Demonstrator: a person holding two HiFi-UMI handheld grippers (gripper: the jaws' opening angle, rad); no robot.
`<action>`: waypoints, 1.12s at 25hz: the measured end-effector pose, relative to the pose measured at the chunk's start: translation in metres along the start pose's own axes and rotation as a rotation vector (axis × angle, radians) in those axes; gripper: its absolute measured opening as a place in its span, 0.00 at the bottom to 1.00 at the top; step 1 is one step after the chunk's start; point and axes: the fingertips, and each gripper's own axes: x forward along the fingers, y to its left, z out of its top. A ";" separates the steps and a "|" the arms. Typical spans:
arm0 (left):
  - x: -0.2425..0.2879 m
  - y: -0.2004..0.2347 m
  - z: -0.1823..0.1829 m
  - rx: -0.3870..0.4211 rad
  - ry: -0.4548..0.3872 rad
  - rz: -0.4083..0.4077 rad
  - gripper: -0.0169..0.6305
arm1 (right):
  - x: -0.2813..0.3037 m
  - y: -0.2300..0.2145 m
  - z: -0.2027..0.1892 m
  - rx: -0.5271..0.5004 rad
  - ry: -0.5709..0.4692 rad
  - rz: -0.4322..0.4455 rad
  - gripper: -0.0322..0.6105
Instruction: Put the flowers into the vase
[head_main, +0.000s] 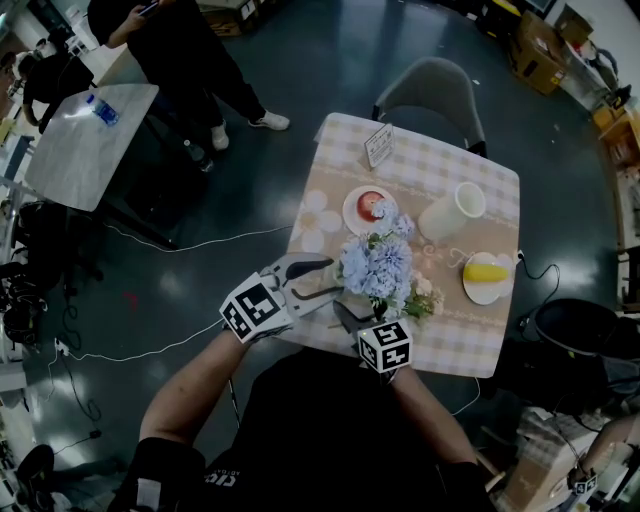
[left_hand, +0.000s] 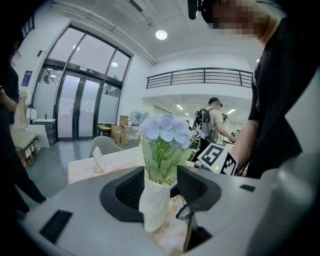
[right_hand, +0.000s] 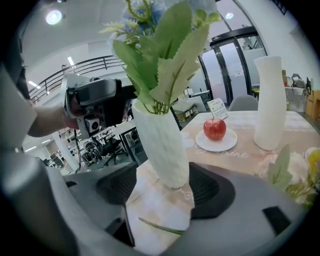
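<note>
A small white ribbed vase (left_hand: 155, 205) (right_hand: 160, 145) stands near the front edge of the checked table (head_main: 440, 345). It holds pale blue flowers (head_main: 375, 268) (left_hand: 165, 130) with green leaves (right_hand: 165, 70). My left gripper (head_main: 335, 280) (left_hand: 156, 187) comes in from the left, shut on the vase's upper part. My right gripper (head_main: 347, 312) (right_hand: 165, 187) sits low at the vase's foot, open, its pads either side of the base without pressing. In the head view the blooms hide the vase. A thin green stem (right_hand: 162, 226) lies across the cloth between the right jaws.
Loose white and yellow flowers (head_main: 423, 300) (right_hand: 300, 175) lie right of the vase. Farther back are an apple on a plate (head_main: 371, 207) (right_hand: 215, 128), a tall white vase (head_main: 452, 212) (right_hand: 270, 100), a plate with something yellow (head_main: 487, 272) and a card stand (head_main: 379, 144). A chair (head_main: 430, 90) stands behind the table.
</note>
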 end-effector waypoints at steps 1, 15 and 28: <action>-0.001 0.000 0.000 -0.001 -0.002 0.001 0.32 | 0.000 0.000 -0.001 0.003 0.000 -0.002 0.53; -0.020 0.009 -0.005 -0.027 -0.030 0.001 0.32 | -0.013 0.004 -0.003 0.044 -0.017 -0.062 0.53; -0.038 0.005 -0.010 -0.043 -0.015 -0.046 0.14 | -0.021 0.015 -0.006 0.075 -0.029 -0.104 0.53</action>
